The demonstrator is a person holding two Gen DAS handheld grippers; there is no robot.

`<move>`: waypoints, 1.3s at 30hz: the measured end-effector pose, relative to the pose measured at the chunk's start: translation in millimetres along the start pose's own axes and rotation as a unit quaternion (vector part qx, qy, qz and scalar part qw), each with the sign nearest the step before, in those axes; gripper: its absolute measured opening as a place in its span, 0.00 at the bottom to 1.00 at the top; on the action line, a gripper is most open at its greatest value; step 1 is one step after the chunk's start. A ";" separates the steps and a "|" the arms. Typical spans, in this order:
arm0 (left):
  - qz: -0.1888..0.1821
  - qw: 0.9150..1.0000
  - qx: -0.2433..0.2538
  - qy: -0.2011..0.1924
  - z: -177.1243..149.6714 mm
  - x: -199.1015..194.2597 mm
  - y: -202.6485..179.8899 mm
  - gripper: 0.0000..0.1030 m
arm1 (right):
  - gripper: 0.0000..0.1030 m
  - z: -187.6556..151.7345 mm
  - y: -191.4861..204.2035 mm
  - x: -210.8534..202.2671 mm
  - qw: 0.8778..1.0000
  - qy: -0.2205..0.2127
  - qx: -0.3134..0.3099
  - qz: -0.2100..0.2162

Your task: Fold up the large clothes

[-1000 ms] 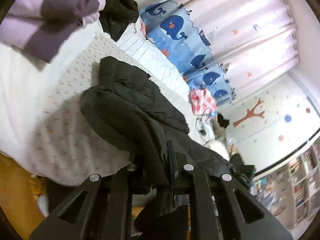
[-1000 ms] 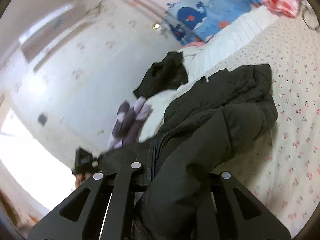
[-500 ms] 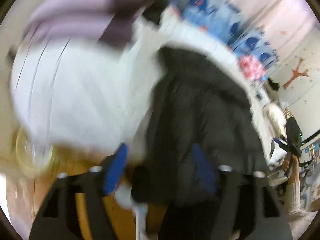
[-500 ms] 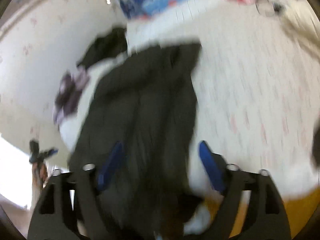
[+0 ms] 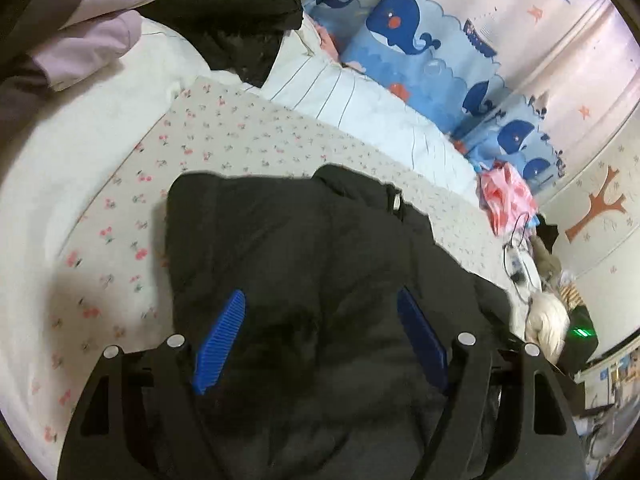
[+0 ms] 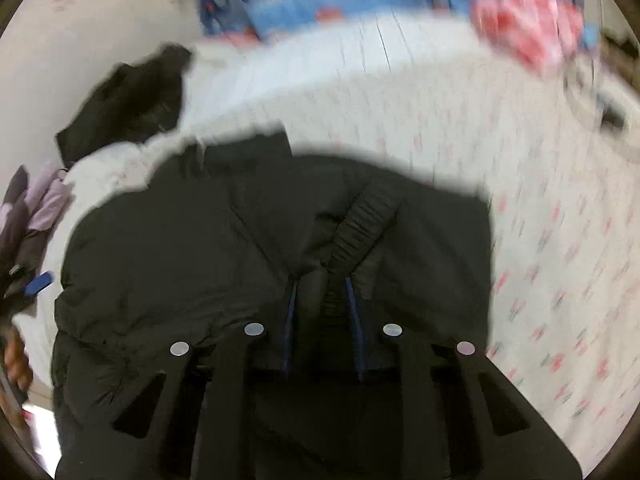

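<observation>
A black padded jacket (image 5: 300,248) lies folded on the floral bed sheet (image 5: 240,136). My left gripper (image 5: 320,294) hovers over its near part. Its blue pads (image 5: 220,336) stand wide apart and are still opening, with nothing pinched between them. In the blurred right wrist view the jacket (image 6: 200,240) fills the middle. My right gripper (image 6: 321,280) is closing, its pads narrow around a ridge of the jacket where a ribbed cuff (image 6: 360,220) runs down between them.
A purple-grey garment (image 5: 92,40) and another black garment (image 5: 232,12) lie at the bed's far end. A striped pale-blue quilt (image 5: 360,108), a whale-print cloth (image 5: 408,36) and a pink cloth (image 5: 508,196) line the far side. A hand (image 6: 16,360) shows at the left edge.
Both grippers let go of the jacket, which now lies flat on the bed, and swung down over it. The left stays wide; the right has narrowed again around a jacket fold.
</observation>
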State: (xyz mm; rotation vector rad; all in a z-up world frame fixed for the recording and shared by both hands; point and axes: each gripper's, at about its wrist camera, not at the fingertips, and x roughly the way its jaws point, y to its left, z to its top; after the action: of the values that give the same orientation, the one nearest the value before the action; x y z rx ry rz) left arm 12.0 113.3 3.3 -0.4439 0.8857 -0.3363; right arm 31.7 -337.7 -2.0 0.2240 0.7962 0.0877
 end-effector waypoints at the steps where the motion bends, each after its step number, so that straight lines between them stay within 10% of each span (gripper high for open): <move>1: -0.003 1.000 0.006 -0.012 2.6 1.3 -3.2 0.73 | 0.21 3.0 -0.3 -12.3 1.000 -0.018 0.001 -0.002; 4: 0.005 1.000 0.014 -0.015 3.7 17.3 -3.2 0.80 | 0.21 2.7 -16.9 -34.0 0.998 -0.052 0.015 -0.021; 8: 0.063 0.996 0.025 0.057 -11.1 76.9 11.3 0.81 | 0.23 -33.5 -53.4 40.9 0.994 0.094 0.044 -0.015; 10: 0.081 0.992 0.041 0.084 -19.5 98.5 14.7 0.81 | 0.27 -41.5 -62.5 45.8 0.993 0.100 0.062 -0.007; 19: 0.074 0.995 0.047 0.056 -11.0 78.1 1.4 0.86 | 0.78 -2.2 -41.0 -35.0 0.991 -0.123 0.026 -0.055; 21: 0.089 0.992 0.041 0.085 -15.7 99.7 10.0 0.86 | 0.78 -2.7 -36.7 -5.3 0.995 -0.062 0.009 -0.071; 23: 0.099 0.990 0.043 0.093 -20.8 113.8 17.0 0.90 | 0.78 -15.8 -50.0 71.8 0.992 0.086 -0.001 -0.087; 31: 0.048 0.994 0.047 0.085 -34.5 8.6 38.1 0.90 | 0.82 -42.2 -102.3 -20.0 0.996 0.048 0.076 0.022; 39: -0.061 0.983 -0.038 0.169 -157.4 -86.7 133.1 0.93 | 0.90 -185.6 -144.4 -132.3 0.969 0.130 0.133 0.164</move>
State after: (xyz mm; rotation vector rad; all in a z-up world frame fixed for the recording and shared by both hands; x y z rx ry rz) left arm -152.0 230.9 -93.1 -0.5208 1.2085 -0.5014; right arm -194.6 -468.7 -68.8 0.6091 1.0278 0.3294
